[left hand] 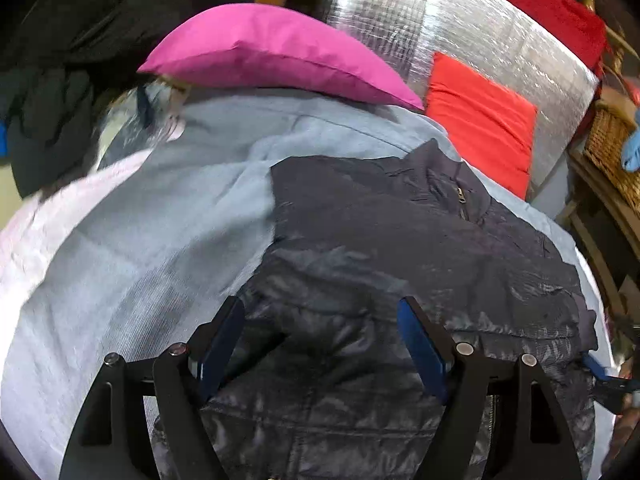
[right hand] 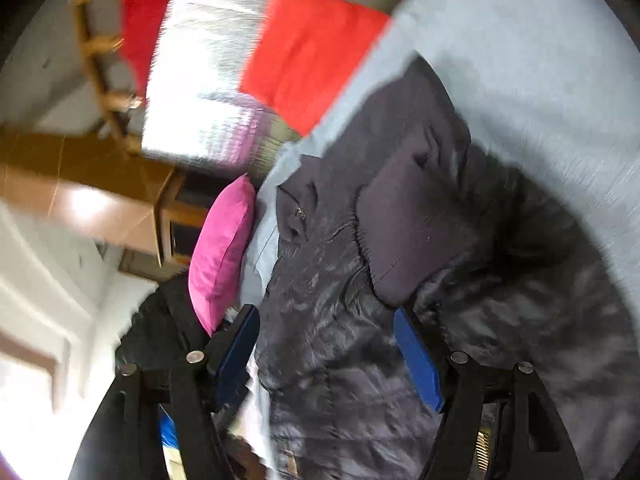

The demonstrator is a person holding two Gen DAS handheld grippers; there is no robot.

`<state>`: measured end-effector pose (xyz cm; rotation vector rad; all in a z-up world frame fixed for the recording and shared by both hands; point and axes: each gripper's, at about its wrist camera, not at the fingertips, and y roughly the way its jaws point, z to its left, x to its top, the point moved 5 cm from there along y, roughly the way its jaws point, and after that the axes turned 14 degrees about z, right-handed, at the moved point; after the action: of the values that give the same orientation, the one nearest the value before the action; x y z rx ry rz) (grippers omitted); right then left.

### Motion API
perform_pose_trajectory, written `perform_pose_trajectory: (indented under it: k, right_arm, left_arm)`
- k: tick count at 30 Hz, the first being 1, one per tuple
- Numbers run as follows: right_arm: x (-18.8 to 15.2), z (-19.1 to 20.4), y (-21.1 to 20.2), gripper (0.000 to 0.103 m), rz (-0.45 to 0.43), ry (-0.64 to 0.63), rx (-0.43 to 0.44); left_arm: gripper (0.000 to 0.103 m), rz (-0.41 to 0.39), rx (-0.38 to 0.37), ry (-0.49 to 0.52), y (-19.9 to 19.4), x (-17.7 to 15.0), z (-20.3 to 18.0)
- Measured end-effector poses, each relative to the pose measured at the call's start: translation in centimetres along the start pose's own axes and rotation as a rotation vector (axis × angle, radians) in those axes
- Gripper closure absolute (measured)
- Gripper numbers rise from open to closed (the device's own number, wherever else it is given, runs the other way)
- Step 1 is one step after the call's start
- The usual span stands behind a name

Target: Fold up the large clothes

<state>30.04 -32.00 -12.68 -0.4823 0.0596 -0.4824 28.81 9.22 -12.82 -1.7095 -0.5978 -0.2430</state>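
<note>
A dark navy quilted jacket (left hand: pixel 400 248) lies spread on a light blue sheet (left hand: pixel 160 220), its zipped collar pointing to the far side. My left gripper (left hand: pixel 322 324) is open just above the jacket's near part, blue pads wide apart, holding nothing. In the right wrist view the same jacket (right hand: pixel 360 280) shows with a sleeve and ribbed cuff (right hand: pixel 404 224) folded across its body. My right gripper (right hand: pixel 324 336) is open over the jacket's edge, empty. The right wrist view is blurred.
A pink pillow (left hand: pixel 272 56) and a red cushion (left hand: pixel 484 120) lie at the sheet's far edge, against a silver foil sheet (left hand: pixel 460 28). Dark clothes (left hand: pixel 60 80) are piled at far left. A wicker basket (left hand: pixel 612 148) and wooden furniture (right hand: pixel 80 196) stand alongside.
</note>
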Motion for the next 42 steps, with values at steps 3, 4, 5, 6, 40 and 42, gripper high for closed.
perform_pose_trajectory:
  k: [3, 4, 5, 6, 40, 42]
  right_arm:
    - [0.4, -1.2, 1.9, 0.030, 0.004, 0.086, -0.040]
    - [0.4, -1.4, 2.2, 0.031, 0.000, 0.100, -0.031]
    - [0.4, -1.2, 2.4, 0.031, -0.010, 0.093, -0.030]
    - [0.5, -1.0, 2.4, 0.031, -0.023, 0.085, -0.042]
    - [-0.1, 6.3, 1.2, 0.068, -0.047, -0.373, -0.391]
    - [0.8, 7.7, 3.2, 0.035, -0.031, -0.421, -0.393]
  left_arm:
    - [0.024, -0.003, -0.021, -0.016, -0.2, -0.4, 1.1]
    - [0.024, -0.008, -0.023, -0.019, -0.3, -0.5, 1.4]
    - [0.024, -0.011, -0.024, -0.021, -0.3, -0.6, 1.6]
    - [0.024, -0.010, -0.026, -0.024, -0.1, -0.5, 2.0]
    - [0.024, -0.040, 0.084, 0.149, 2.5, 3.0, -5.0]
    - [0.024, -0.022, 0.094, 0.192, 3.3, 2.8, -6.2]
